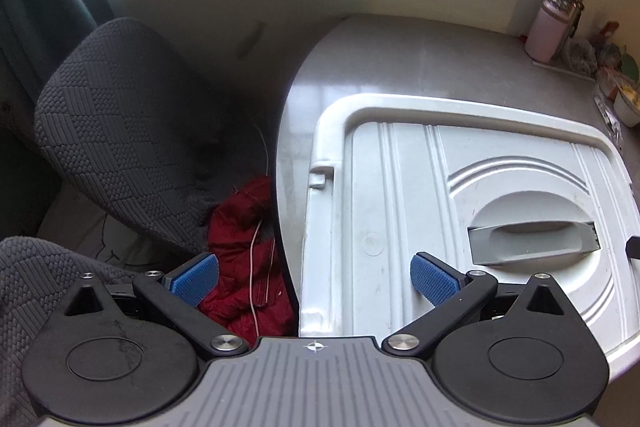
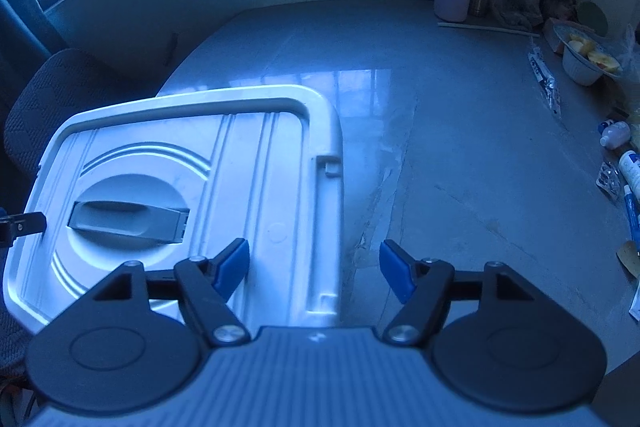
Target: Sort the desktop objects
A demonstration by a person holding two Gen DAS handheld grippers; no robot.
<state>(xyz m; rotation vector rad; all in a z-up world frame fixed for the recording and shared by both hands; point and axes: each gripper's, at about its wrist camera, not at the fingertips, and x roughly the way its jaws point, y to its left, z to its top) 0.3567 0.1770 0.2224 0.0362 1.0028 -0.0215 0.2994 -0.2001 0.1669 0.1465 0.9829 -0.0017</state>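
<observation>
Both of your hand-held grippers hover over the closed white storage box (image 2: 192,163) on the desk (image 2: 460,147): left hand-held gripper (image 1: 316,277) wide open, empty, straddling the box's left edge; right hand-held gripper (image 2: 314,267) wide open, empty, above its right edge. The lid handle (image 2: 128,223) lies flat, untouched. Loose tubes and bottles (image 2: 624,163) sit well apart at the far right. Risk, as I judge it: the box sits close to the desk's near edge, so a one-sided lift may tip it off.
</observation>
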